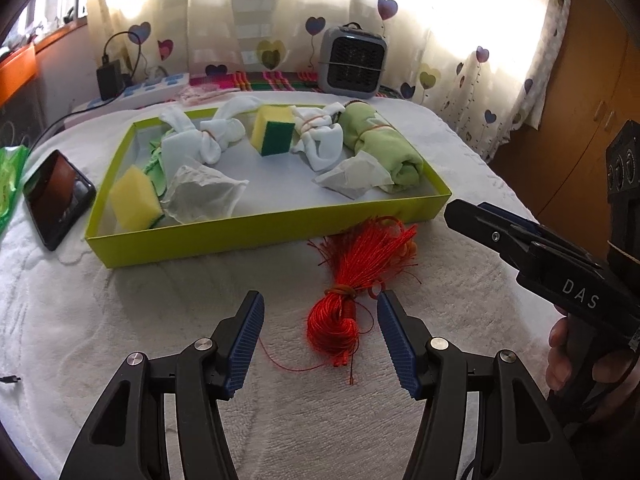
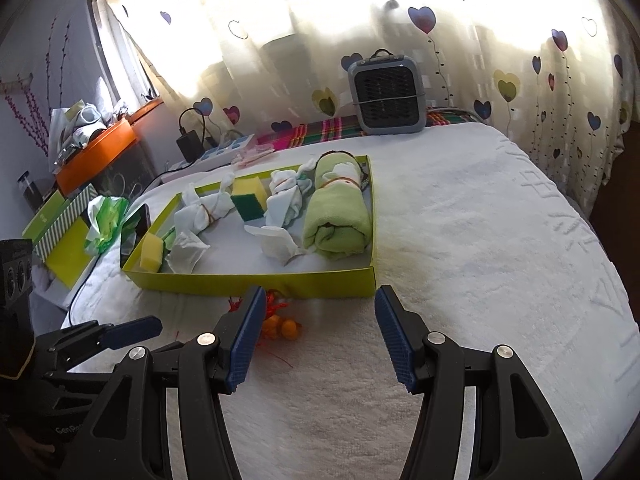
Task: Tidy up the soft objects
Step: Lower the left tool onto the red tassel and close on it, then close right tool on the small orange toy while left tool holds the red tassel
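White towelling bed (image 1: 120,320) under a heart-print curtain (image 1: 460,72), backlit and bright.

Left gripper (image 1: 320,312) low over the near part of the bed, jaws released and wide apart, nothing pinched; bundle of red string (image 1: 340,312) lying between them on the cover, tied at the waist by a band, touching neither pad as far as can be seen. Loose red ends fanned toward the yellow-green box (image 1: 256,232), just short of its near wall.

Right gripper (image 2: 320,308) likewise spread and empty, aimed at the near right corner of the box; bare bed cover between its jaws. Red string mostly hidden behind its left finger in the right wrist view, with small orange pieces (image 2: 286,326) showing beside it.

Inside the box: rolled green towel (image 1: 384,144) banded along the right wall, two knotted white cloths (image 1: 212,136) toward the far wall, upright sponge (image 1: 276,130) between them, second sponge (image 1: 134,196) in the near left corner, crumpled tissues (image 1: 200,192) in front.

Black phone (image 1: 56,196) just left of the box, near the bed's left edge. Grey fan heater (image 1: 352,58) at the far edge by a plaid strip; charger and power strip (image 1: 152,84) at the far left corner. Orange shelf (image 2: 96,156) beyond the left side.
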`<state>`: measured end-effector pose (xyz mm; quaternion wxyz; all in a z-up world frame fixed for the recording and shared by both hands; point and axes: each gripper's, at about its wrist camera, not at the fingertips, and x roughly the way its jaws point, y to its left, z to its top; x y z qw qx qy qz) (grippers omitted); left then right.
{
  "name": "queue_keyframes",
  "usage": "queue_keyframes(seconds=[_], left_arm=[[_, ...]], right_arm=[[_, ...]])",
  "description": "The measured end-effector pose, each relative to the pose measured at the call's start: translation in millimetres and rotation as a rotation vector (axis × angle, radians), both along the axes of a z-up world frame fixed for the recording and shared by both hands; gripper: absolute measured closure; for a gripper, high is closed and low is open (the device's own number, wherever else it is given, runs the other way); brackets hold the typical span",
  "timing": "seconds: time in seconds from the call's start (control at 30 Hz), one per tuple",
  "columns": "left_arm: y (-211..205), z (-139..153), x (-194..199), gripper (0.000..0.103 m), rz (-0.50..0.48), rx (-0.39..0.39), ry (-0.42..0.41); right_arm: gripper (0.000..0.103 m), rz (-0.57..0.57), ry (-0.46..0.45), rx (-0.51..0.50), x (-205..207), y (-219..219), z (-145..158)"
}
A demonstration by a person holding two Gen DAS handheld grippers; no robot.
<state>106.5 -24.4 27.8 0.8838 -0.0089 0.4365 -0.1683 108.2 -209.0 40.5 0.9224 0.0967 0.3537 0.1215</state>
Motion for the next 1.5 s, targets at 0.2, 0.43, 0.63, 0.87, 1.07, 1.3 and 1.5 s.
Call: queue_keyframes(seconds=[0.2,0.43,0.63,0.87,1.07,1.3,1.5], left_arm=[[-12.1,-5.9,3.3,0.045,-0.024,0.033,0.014],[-21.9,-14.7,11.7,0.045,-0.037,0.083,0.029],[-24.8,-16.7,16.2,0.045,-0.030,0.110,0.023],[-22.1,-16.1,18.0,0.064,-0.014,0.121,0.013],[-15.7,-15.9,19.5,0.077,0.005,0.105,0.012],[-5.2,-15.3,16.4,0.085,0.033,0.061,0.017],[5.7,-12.3,8.2,0.085,0.057,0.035,0.010]], right_arm=[[0.045,-0.014,-0.002,0.021,-2.0,-8.3,-0.4],[0.045,-0.018,0.006,0.035,-2.0,-13.8,-2.6],[0.045,-0.020,0.012,0.043,-1.1,-16.1,-3.5],[0.045,-0.015,0.017,0.037,-1.5,-13.9,-5.0],[0.045,-0.012,0.023,0.028,-1.8,-11.2,-6.1],[0.045,-0.010,0.037,0.017,-0.2,-8.8,-8.8],[0.045,0.008,0.046,0.005,0.3,-2.6,-10.0]])
